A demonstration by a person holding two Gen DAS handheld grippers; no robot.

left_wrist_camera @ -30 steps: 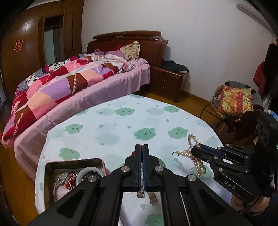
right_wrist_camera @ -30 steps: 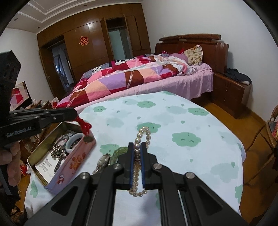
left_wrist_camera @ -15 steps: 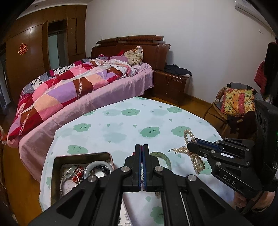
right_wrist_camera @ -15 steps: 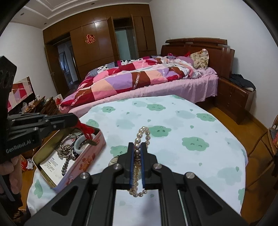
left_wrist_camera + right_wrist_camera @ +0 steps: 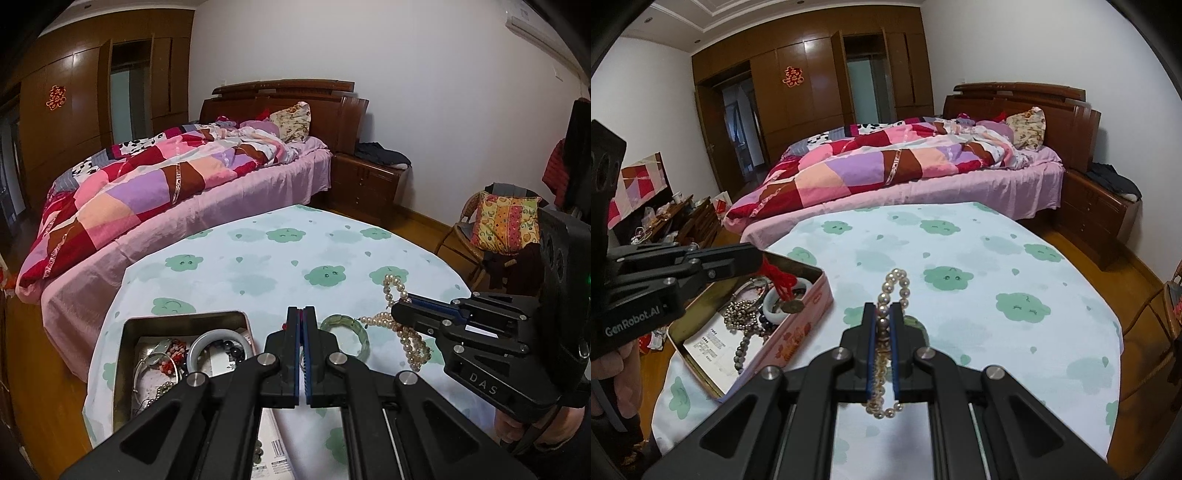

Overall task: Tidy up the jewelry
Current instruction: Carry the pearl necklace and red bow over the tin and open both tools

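**Pearls and a red tassel held over the worktop**

In the left wrist view, our left tongs (image 5: 302, 314) are closed tight, blue pads pressed together, with a sliver of red cord showing between them. Below and to the left sits the open metal tin (image 5: 127, 332), rectangular with rounded corners, filled with a smooth white bangle (image 5: 216, 347) and tangled beads. A translucent green bangle (image 5: 345, 330) lies on the cloud-print cloth of the worktop (image 5: 258, 266), just right of the tin. Our right tongs (image 5: 397, 314) grip a pearl strand (image 5: 410, 339), which loops above and dangles below the tips.

In the right wrist view, the right tongs (image 5: 882, 314) are clamped on the pearl strand (image 5: 895, 286), round glossy beads looping ahead of the tips. The left tongs (image 5: 757, 260) hold a red knotted tassel (image 5: 779, 282) with a dull coin-like pendant, hanging over the tin (image 5: 798, 328), whose outer wall is pink and printed. The worktop (image 5: 997, 258) is round-edged, bare cloth across its far and right side; the bed (image 5: 923, 184) stands just beyond its far edge.
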